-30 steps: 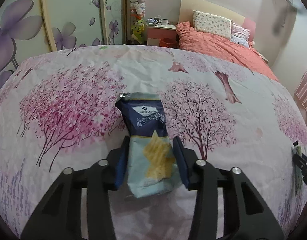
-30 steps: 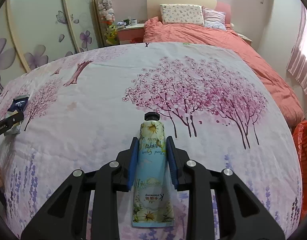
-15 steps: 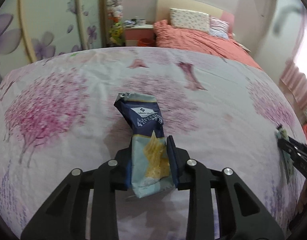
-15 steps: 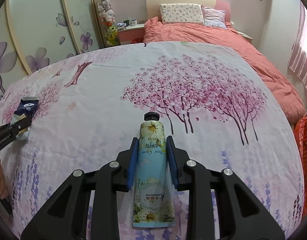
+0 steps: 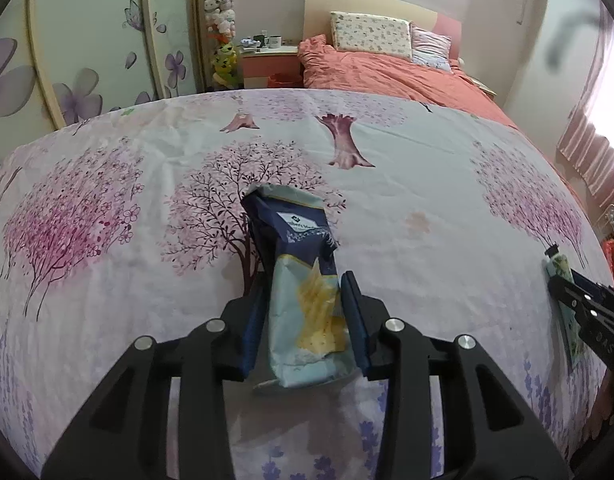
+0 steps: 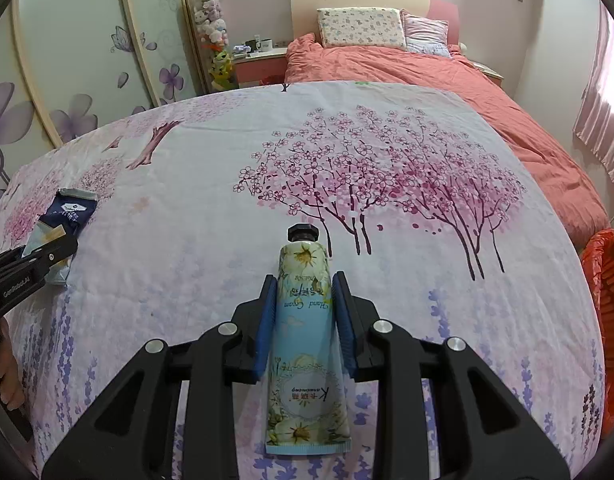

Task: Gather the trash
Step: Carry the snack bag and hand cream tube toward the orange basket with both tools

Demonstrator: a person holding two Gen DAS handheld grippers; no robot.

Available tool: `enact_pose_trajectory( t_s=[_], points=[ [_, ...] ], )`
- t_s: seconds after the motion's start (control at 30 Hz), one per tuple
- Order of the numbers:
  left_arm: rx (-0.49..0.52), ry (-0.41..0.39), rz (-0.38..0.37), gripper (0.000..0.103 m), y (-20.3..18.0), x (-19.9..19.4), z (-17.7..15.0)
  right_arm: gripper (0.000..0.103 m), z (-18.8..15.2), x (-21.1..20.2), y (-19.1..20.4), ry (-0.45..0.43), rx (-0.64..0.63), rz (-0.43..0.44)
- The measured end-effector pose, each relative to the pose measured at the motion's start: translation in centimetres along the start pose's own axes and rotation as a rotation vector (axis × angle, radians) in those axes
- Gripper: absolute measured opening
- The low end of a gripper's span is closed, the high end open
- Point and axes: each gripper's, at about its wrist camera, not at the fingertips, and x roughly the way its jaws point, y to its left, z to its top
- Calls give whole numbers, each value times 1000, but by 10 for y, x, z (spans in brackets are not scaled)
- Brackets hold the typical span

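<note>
While my left gripper [image 5: 303, 312] has its jaws clenched on the lower half of the snack bag [image 5: 301, 276], the bag's navy top stands free ahead of the pads, creased and leaning a little to the left. By its look it is thin film, nearly empty, light and crushable: a grip low across the pale body, as here, seems sound, though a harder squeeze would only fold it. My right gripper [image 6: 305, 312] has its jaws closed on the hand cream tube [image 6: 307, 332] about mid-length, black cap [image 6: 303, 233] pointing forward and the flat crimped tail trailing behind the pads. I judge the tube soft-walled and smooth, so it may slip lengthwise; the mid-body hold looks the safest. Both items sit above the blossom-print bedspread [image 6: 387, 184]. An orange basket [image 6: 605, 280] shows at the right edge, probably the place for the trash.
</note>
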Motion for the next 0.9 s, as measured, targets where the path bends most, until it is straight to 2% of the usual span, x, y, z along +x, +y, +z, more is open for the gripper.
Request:
enact_pose_trajectory(
  t_s=[0.03,0.17,0.57,0.9],
  points=[
    [-4,0,5,31,0,0,1,29,0,0,0,-1,1,1],
    [-19,-8,-15,23,5,-2,3,28,-1,-2,-1,-5,8,14],
    [18,-84,-40,22,-11,-43,5,28,-1,-40,-16,-76,53,61],
    [105,-172,-75,22,-64,-96,14,28,4,-100,-49,-201,97,77]
  ],
)
